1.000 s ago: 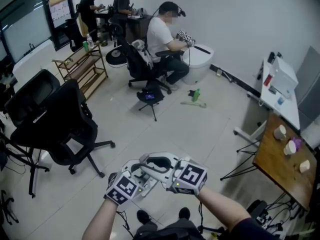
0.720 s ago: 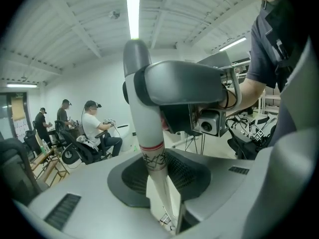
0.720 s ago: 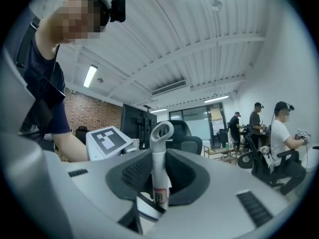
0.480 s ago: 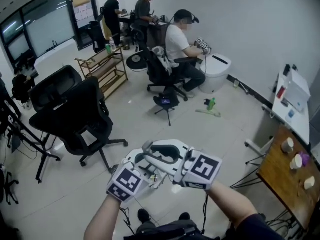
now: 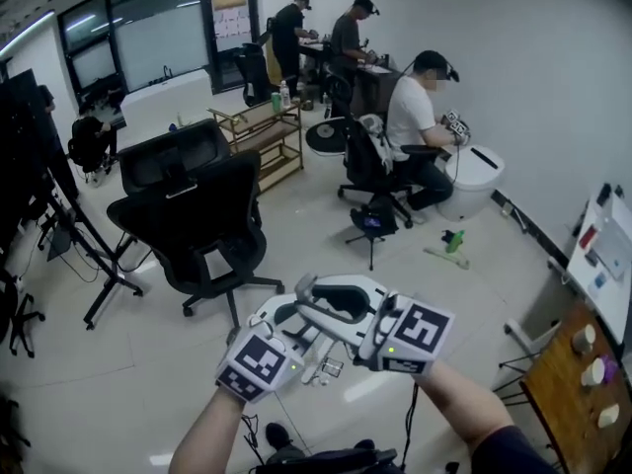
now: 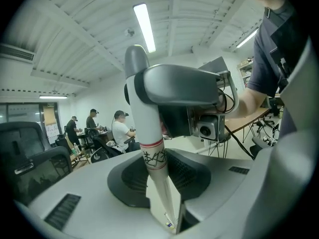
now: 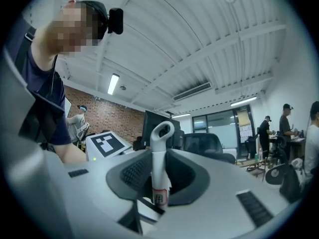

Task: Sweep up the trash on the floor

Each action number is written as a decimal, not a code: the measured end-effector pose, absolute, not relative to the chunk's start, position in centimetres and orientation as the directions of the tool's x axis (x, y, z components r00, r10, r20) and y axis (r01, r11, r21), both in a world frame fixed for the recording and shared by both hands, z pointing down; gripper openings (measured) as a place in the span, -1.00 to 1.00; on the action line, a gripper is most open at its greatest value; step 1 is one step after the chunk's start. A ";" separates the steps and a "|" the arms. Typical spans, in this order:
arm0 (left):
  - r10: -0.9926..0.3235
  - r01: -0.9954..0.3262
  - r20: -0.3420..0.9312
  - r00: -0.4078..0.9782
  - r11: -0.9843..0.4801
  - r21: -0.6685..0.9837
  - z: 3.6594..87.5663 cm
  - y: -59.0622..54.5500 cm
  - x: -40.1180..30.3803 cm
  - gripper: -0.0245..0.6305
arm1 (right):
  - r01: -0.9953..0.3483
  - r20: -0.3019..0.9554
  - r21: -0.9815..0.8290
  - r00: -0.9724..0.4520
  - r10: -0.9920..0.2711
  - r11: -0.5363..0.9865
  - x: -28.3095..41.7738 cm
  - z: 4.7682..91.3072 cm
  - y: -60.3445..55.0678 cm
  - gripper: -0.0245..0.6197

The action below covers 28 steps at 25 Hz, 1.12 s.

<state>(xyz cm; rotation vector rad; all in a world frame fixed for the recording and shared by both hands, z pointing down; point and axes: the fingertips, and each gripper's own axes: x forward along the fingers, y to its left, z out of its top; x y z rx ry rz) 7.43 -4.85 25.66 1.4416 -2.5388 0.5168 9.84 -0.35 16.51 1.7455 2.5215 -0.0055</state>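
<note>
In the head view both grippers are held close together, low in the middle. My left gripper (image 5: 296, 336) is shut on a white handle (image 6: 151, 151) that bears a red band and black marks and ends in a grey top. My right gripper (image 5: 308, 294) crosses just above it. In the right gripper view it (image 7: 158, 185) is shut on a slim white handle (image 7: 159, 156) with a loop at its end. The lower ends of both handles are hidden. A green bottle (image 5: 454, 239) and a pale scrap (image 5: 437, 255) lie on the floor far off, near a white toilet (image 5: 476, 178).
Two black office chairs (image 5: 202, 227) stand left of centre. A seated person (image 5: 415, 126) works at the toilet, with a small stand (image 5: 373, 223) behind. Two more people stand at the back by a wooden shelf (image 5: 265, 138). A brown table (image 5: 583, 393) fills the right corner.
Both grippers have risen together, still side by side with their handles. The head view has swung up and left, so the chairs and the far people sit lower and further right.
</note>
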 end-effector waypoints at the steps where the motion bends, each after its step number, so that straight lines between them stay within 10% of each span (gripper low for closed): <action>1: -0.797 -0.857 0.314 -0.516 0.471 -0.210 25.6 -3.7 7.3 -0.66 | 0.938 -0.063 0.039 -0.343 0.937 0.346 9.7 16.5 0.8 -0.60; 28: -0.636 -0.758 0.452 -0.625 0.633 -0.157 34.7 22.8 -3.5 -0.66 | 0.981 0.082 -0.056 -0.180 0.980 0.185 -1.1 25.3 26.2 -0.62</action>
